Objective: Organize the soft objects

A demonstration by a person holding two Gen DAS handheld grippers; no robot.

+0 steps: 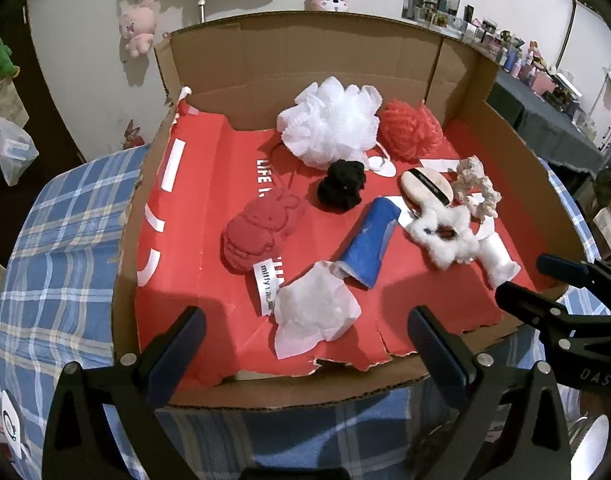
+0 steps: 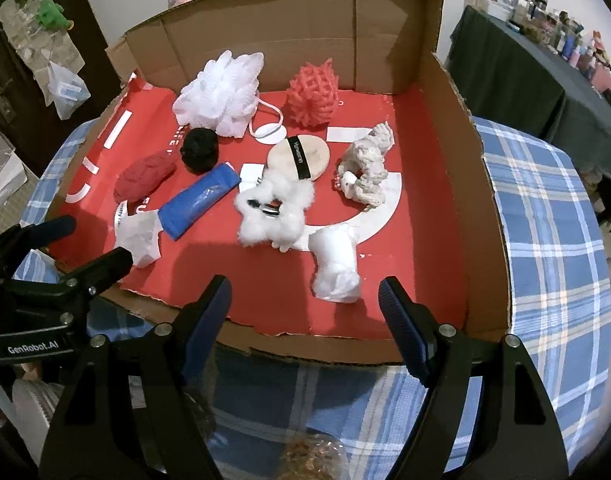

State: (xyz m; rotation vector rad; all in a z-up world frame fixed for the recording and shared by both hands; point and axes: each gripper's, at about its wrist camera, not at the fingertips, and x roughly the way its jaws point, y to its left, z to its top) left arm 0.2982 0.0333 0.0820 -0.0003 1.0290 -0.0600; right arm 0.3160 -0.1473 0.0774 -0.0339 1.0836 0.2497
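A shallow cardboard box (image 1: pixel 265 64) lined with red paper holds the soft things: a white bath pouf (image 1: pixel 331 124), a red mesh pouf (image 1: pixel 409 130), a black pompom (image 1: pixel 342 185), a red towel (image 1: pixel 253 232), a blue tube (image 1: pixel 369 240), crumpled white tissue (image 1: pixel 313 312), a fluffy white clip (image 2: pixel 273 208), a round puff (image 2: pixel 299 156), a cream scrunchie (image 2: pixel 367 172) and a white wad (image 2: pixel 337 268). My left gripper (image 1: pixel 305 328) hovers open over the box's front edge, just short of the tissue. My right gripper (image 2: pixel 305 286) hovers open just short of the wad. Neither holds anything.
The box sits on a table with a blue plaid cloth (image 1: pixel 65 240). A dark-covered table (image 2: pixel 517 72) crowded with small bottles stands at the far right. Plush toys (image 1: pixel 135 26) hang on the back wall, and a plastic bag (image 1: pixel 13 148) hangs at the left.
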